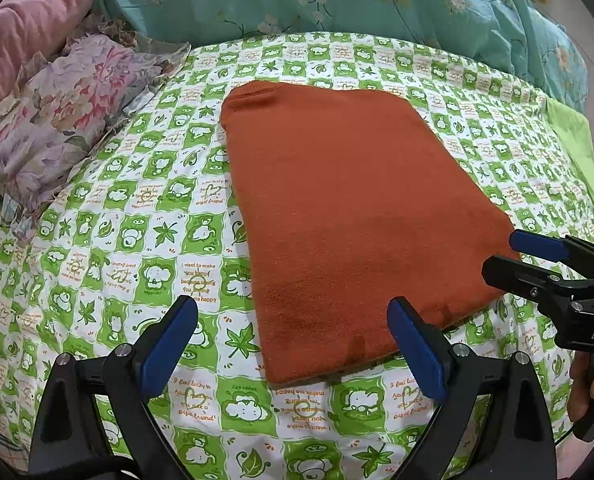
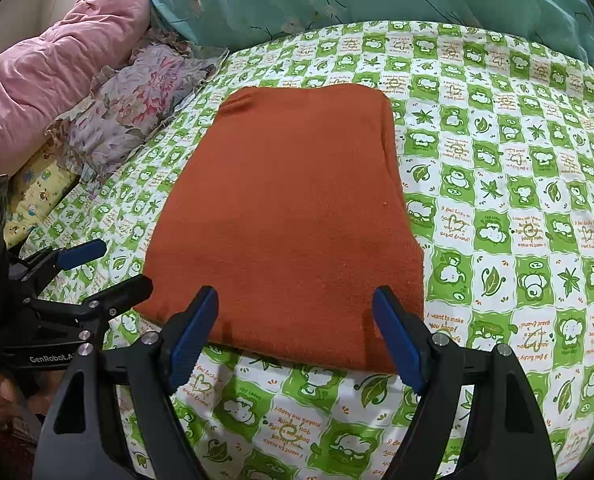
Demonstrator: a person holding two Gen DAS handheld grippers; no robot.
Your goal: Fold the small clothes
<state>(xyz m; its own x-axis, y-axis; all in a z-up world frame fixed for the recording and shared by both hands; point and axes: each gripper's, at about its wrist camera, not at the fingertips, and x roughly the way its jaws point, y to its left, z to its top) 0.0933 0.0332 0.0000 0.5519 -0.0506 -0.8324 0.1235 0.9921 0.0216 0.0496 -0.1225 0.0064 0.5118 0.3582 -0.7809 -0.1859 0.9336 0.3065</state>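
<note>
The rust-orange garment (image 1: 349,216) lies flat on the green-checked bed sheet (image 1: 129,208) as a long rectangle, its side folds apparently made already, so the step in hand looks like the lengthwise fold. Both the left gripper (image 1: 293,344) and the right gripper (image 2: 295,334) hover at the garment's near hem with fingers spread wide, holding nothing. Next, each should probably pinch a near corner of the garment and carry it toward the far edge.
</note>
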